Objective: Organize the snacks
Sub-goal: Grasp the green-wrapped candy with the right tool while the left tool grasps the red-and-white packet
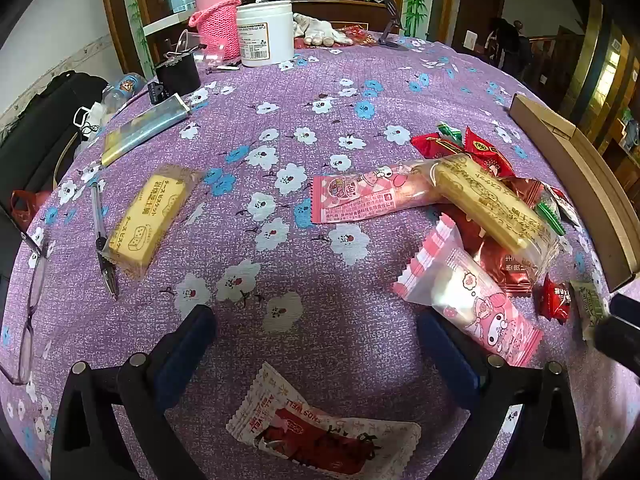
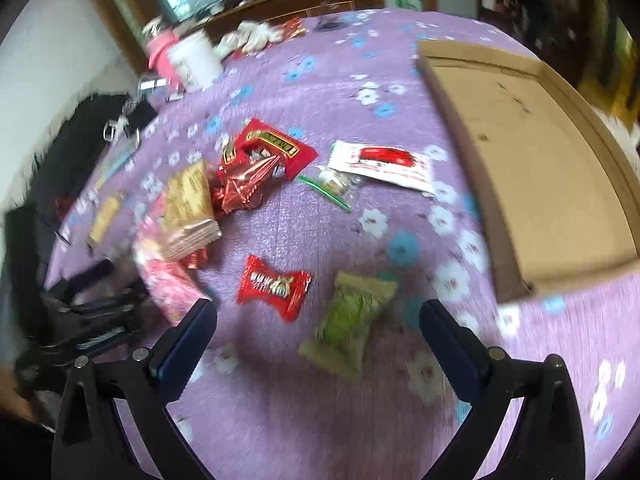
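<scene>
left claw [image 1: 318, 322] gaping wide, hovering over white-red packet [image 1: 324, 432] | right claw [image 2: 318, 318] gaping wide above green snack [image 2: 350, 320] | cardboard tray [image 2: 532, 184] sitting empty on counter [image 2: 280, 224]

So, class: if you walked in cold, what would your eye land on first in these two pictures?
Probably the purple flowered tablecloth, then the heap of pink, yellow and red snack packets piled on its right side beside an empty cardboard box. A lone yellow biscuit bar lies apart on the left, and a white-and-red packet sits between the open left gripper.
</scene>
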The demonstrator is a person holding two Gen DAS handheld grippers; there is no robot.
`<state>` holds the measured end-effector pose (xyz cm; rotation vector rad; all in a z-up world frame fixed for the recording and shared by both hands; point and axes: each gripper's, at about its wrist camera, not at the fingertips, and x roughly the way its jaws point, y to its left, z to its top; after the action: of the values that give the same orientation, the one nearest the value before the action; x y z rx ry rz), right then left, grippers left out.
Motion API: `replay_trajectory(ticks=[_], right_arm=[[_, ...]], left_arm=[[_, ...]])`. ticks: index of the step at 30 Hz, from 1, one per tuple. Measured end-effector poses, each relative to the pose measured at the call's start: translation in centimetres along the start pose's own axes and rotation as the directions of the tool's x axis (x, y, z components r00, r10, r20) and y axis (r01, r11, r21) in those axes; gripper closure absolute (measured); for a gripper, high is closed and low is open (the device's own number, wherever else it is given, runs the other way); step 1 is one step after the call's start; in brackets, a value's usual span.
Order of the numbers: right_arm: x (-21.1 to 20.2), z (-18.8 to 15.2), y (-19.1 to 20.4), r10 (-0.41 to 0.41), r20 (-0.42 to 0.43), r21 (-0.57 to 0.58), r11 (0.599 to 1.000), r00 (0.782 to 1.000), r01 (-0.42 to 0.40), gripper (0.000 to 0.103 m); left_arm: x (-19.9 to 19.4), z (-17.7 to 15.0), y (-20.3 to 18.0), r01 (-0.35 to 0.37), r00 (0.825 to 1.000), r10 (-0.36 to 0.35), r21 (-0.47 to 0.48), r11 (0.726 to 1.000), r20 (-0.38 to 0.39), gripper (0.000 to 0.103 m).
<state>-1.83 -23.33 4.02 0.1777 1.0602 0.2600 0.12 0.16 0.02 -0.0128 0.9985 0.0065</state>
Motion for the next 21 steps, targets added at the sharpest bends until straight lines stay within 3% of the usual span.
replay_trajectory(ticks=[3, 5, 6, 11, 13, 14, 16, 21], right_arm=[[-1.5, 0.4, 0.5, 0.047, 0.025, -0.037, 0.998, 0.999, -0.046, 0.007], [-1.7, 1.1, 1.2, 0.032, 0.001, -0.123, 0.992, 0.999, -0.032, 0.018], [-1.6, 1.6, 1.3, 0.029, -0.016, -0.148, 0.988, 0.999, -0.031, 0.019], [-3.6, 1.2, -2.2, 0.036, -0.109, -0.088, 0.995, 0.993, -0.046, 0.021], [-3.1, 0.9, -2.4, 0.06, -0.125, -0.075, 0.995, 0.99, -0.07, 0.033], [-3.0, 0.8, -2.2, 0.066, -0.129, -0.058, 0.996, 0.989, -0.074, 0.046], [-2.5, 1.2, -2.4, 0.087, -0.164, -0.022, 0.996, 0.983, -0.092, 0.056], [-0.8, 1.9, -2.0, 0.084, -0.205, 0.006, 0.996, 0.975, -0.085, 0.057]], left_arm=[[0.0, 0.0, 0.0, 0.0, 1.0, 0.0, 0.0, 1.0, 0.0, 0.0], [0.0, 0.0, 0.0, 0.0, 1.0, 0.0, 0.0, 1.0, 0.0, 0.0], [0.0, 0.0, 0.0, 0.0, 1.0, 0.0, 0.0, 1.0, 0.0, 0.0], [0.0, -0.1, 0.0, 0.005, 1.0, -0.005, 0.019, 1.0, -0.012, 0.0], [-0.1, -0.1, 0.6, 0.015, 0.999, -0.014, 0.012, 1.0, -0.049, 0.001], [-0.6, -0.4, 1.0, 0.017, 0.999, -0.017, -0.008, 1.0, -0.05, 0.001], [-2.4, -1.0, 1.6, 0.026, 0.999, -0.027, -0.035, 0.999, -0.026, 0.001], [-6.1, -1.6, 3.0, 0.088, 0.996, -0.088, -0.041, 0.995, -0.007, 0.004]])
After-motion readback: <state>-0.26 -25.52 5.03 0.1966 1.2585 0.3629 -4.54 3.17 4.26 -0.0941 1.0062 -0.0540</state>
